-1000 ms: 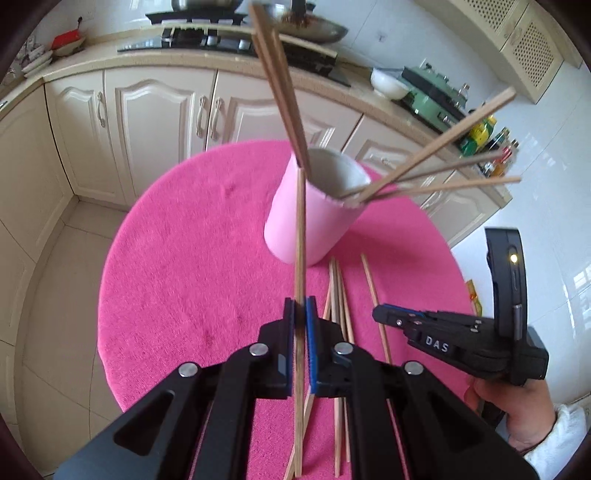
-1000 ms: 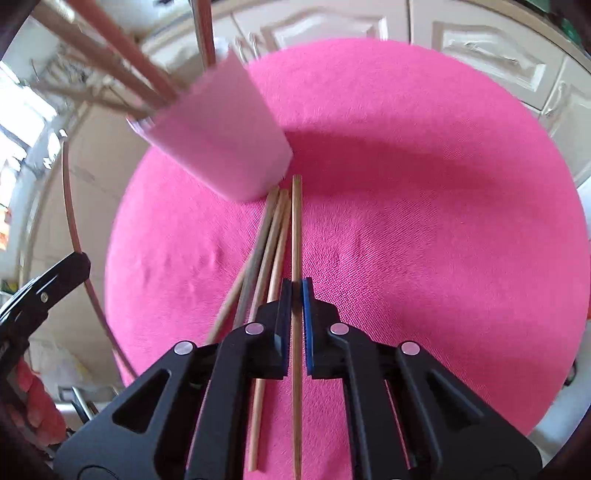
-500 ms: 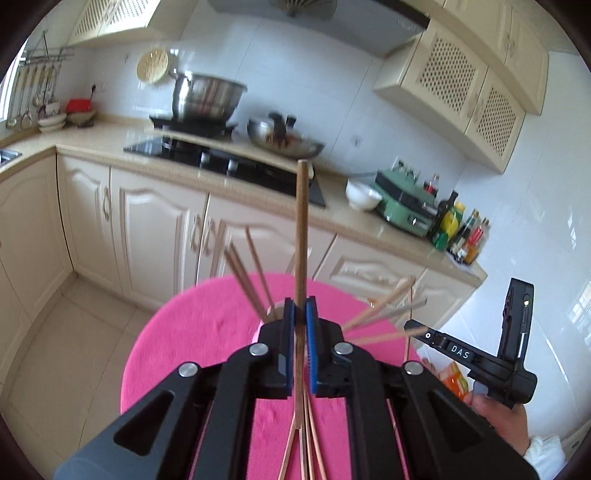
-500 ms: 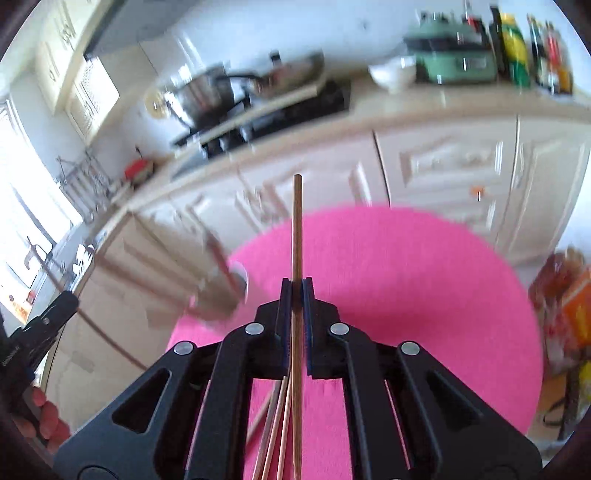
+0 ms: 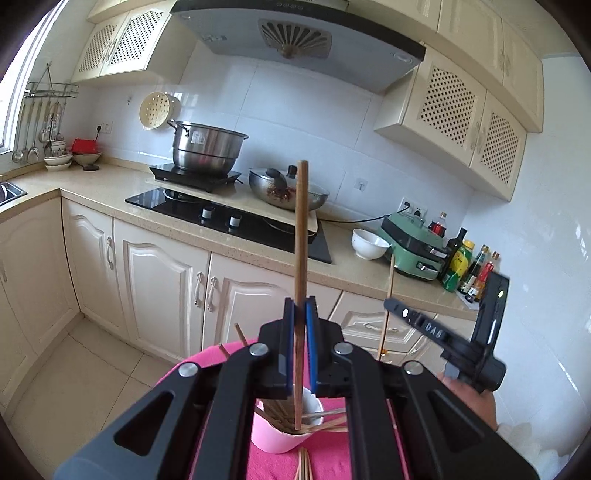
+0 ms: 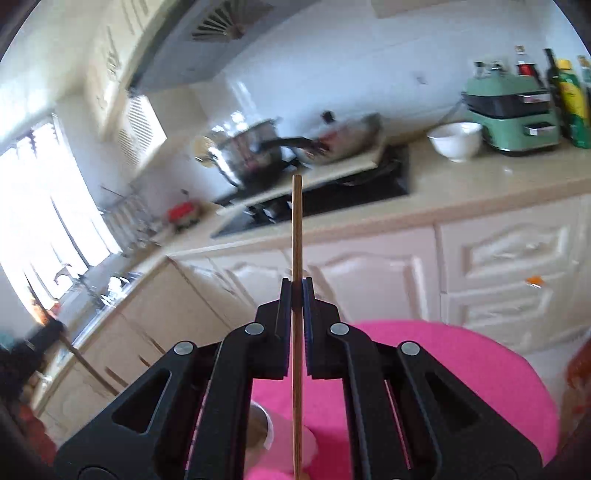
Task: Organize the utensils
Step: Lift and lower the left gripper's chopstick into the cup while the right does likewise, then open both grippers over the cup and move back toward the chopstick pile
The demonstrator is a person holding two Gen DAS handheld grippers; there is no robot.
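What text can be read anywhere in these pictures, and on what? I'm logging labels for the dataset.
"DAS": white letters on the black body of the right tool, seen from the left wrist view.
Sticker on the steel pot: too small to read.
Labels on the bottles by the green appliance: too small to read.
Range hood control marks: unreadable.
Right wrist view: blurred, no readable text.

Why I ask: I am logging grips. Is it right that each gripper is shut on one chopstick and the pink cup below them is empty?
Not quite. Both grips are right, left gripper and right gripper each shut on a chopstick, but the pink cup is not empty: the left wrist view shows several chopsticks already inside it.
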